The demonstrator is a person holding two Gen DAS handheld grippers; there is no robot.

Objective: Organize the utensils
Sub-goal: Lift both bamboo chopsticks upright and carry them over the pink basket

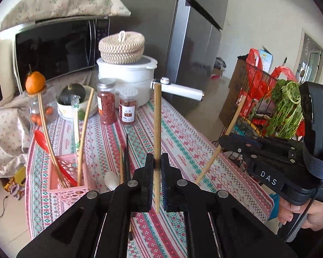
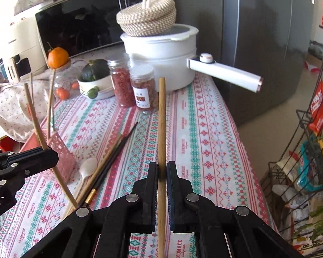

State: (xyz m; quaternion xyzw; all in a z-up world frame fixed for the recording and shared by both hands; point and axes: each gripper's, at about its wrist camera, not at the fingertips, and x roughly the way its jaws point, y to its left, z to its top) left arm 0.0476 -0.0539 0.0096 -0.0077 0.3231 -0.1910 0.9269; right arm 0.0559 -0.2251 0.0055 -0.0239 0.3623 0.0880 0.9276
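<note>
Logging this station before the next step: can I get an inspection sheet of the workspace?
Surface: patterned tablecloth.
Job's things: pink basket holding chopsticks and a red spoon; loose dark chopsticks and white spoon lying on the cloth.
Clutter: white pot, woven basket, two spice jars, microwave.
Grippers: left gripper and right gripper each shut on a wooden chopstick.
Cables: thin cord on the floor.
Surroundings: fridge, wire rack.
</note>
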